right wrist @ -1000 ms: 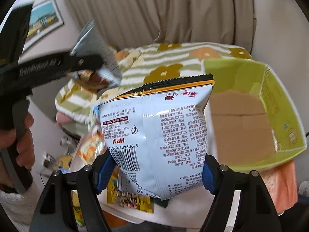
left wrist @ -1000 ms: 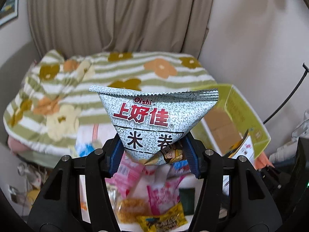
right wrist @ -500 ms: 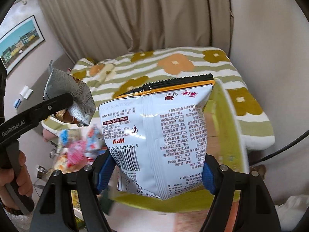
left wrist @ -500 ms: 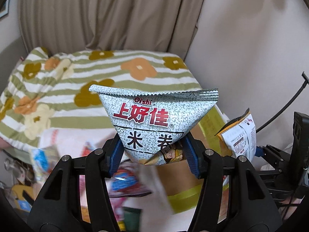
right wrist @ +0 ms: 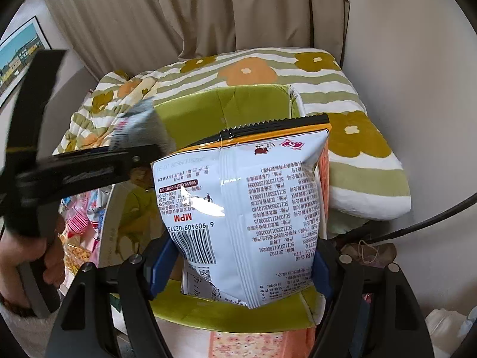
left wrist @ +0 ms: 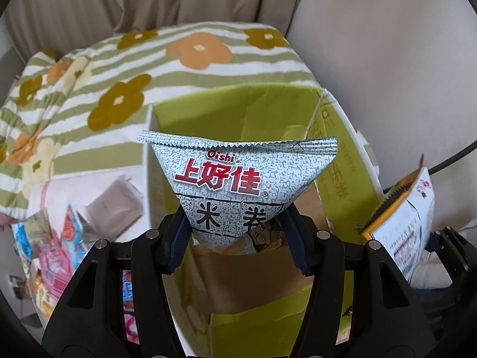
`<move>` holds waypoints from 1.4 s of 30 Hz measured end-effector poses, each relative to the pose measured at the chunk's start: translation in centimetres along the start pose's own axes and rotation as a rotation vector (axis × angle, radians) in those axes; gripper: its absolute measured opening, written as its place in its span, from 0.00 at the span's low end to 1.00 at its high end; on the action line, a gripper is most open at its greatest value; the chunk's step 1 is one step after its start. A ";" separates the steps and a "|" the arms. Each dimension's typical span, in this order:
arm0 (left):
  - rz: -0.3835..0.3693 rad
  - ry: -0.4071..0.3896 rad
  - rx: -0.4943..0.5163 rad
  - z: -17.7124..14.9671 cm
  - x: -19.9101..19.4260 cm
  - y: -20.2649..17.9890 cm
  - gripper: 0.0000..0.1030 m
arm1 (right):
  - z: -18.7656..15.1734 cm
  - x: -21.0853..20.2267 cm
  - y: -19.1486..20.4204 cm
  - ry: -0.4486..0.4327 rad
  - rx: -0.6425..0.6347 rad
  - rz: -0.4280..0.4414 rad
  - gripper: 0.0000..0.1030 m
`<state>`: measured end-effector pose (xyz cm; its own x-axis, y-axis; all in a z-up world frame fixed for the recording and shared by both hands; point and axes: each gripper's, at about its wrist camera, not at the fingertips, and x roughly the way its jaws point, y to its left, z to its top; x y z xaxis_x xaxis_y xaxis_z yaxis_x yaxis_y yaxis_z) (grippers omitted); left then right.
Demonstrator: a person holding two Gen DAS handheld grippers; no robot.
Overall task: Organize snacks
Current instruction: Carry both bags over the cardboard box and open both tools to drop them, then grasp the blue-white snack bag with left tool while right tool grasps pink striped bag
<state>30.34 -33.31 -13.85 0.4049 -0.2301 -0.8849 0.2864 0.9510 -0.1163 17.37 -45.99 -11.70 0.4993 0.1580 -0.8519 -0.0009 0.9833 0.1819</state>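
Observation:
My left gripper [left wrist: 237, 238] is shut on a grey-speckled Oishi snack bag [left wrist: 235, 179] and holds it over the open green cardboard box [left wrist: 205, 113]. My right gripper [right wrist: 238, 265] is shut on a white snack bag [right wrist: 253, 203] with its barcode side toward the camera, also above the green box [right wrist: 238, 101]. In the left wrist view the white bag [left wrist: 408, 208] shows at the right. In the right wrist view the left gripper [right wrist: 89, 170] with the grey bag [right wrist: 143, 125] reaches in from the left.
Several loose snack packets [left wrist: 68, 232] lie on the surface left of the box. A green-striped flowered bedcover [left wrist: 119, 68] lies behind. Curtains [right wrist: 238, 9] and a wall are beyond. A black cable [right wrist: 417, 226] runs at the right.
Both grippers have moved with their bags toward the green box and now hang over its opening. The left gripper has come close beside the right bag.

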 end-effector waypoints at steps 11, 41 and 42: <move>0.032 -0.041 0.002 1.5 -1.7 1.3 1.00 | 0.2 -0.5 0.1 -0.003 -0.023 -0.028 0.70; 0.106 -0.165 -0.144 -6.7 -10.8 6.4 1.00 | -2.1 -2.7 3.4 -0.087 -0.140 0.046 0.99; 0.114 -0.173 -0.147 -7.1 -11.4 6.4 1.00 | -2.0 -2.9 3.7 -0.095 -0.145 0.056 0.99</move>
<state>21.39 -23.11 -7.75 0.5735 -0.1394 -0.8072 0.1059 0.9898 -0.0956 14.14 -42.69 -9.52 0.5744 0.2107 -0.7910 -0.1529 0.9769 0.1492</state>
